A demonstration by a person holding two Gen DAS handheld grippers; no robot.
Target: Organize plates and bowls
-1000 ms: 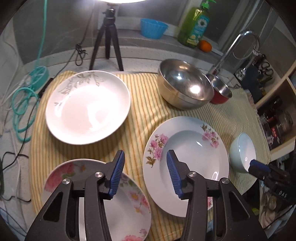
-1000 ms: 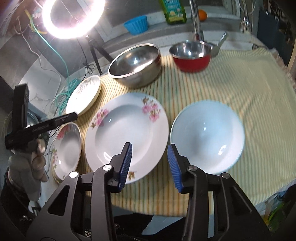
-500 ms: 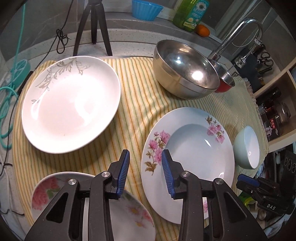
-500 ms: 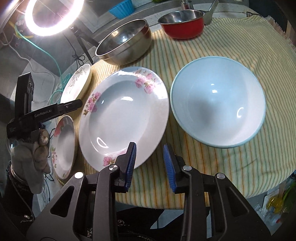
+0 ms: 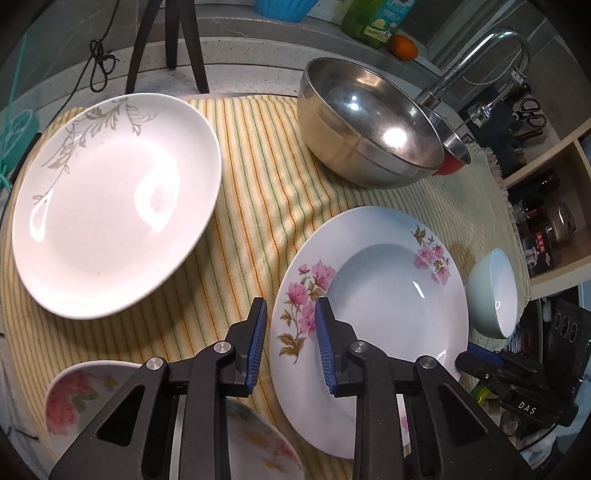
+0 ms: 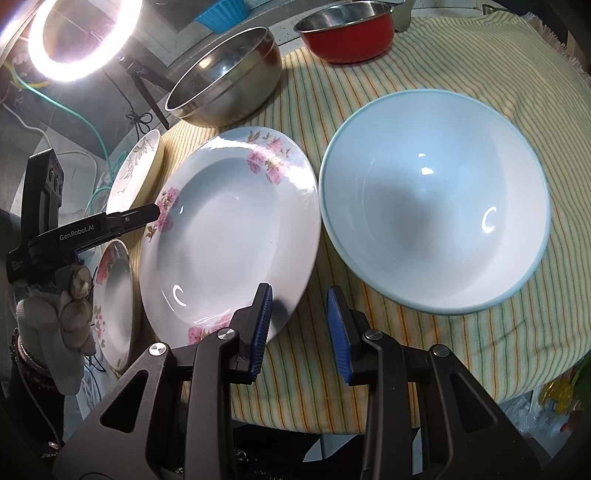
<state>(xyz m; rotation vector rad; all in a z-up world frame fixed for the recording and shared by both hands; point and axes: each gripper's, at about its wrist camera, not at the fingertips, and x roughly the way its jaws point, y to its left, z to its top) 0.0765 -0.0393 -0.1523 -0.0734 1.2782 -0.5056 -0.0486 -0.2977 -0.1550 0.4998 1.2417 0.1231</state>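
Observation:
A pink-flowered deep plate (image 5: 388, 280) lies on the striped cloth; it also shows in the right wrist view (image 6: 229, 236). My left gripper (image 5: 290, 328) is open, its jaws straddling the plate's left rim. My right gripper (image 6: 299, 314) is open at the plate's near right rim, beside a light blue bowl (image 6: 436, 221). A white plate with grey leaves (image 5: 114, 199) lies far left. A small flowered plate (image 5: 85, 398) sits under my left gripper. A steel bowl (image 5: 369, 122) and a red bowl (image 6: 347, 31) stand at the back.
The striped cloth (image 5: 258, 177) covers the counter and hangs over the near edge (image 6: 369, 387). A tripod (image 5: 166, 40) with a ring light (image 6: 77, 33), a faucet (image 5: 476, 55), a soap bottle (image 5: 376, 22), an orange (image 5: 404, 48) and a blue cup (image 5: 284, 7) stand behind. Shelves (image 5: 546, 206) are at right.
Both grippers have moved forward and lower toward the pink-flowered plate. Their jaws narrowed midway, then the right ones widened again. The dishes have not moved.

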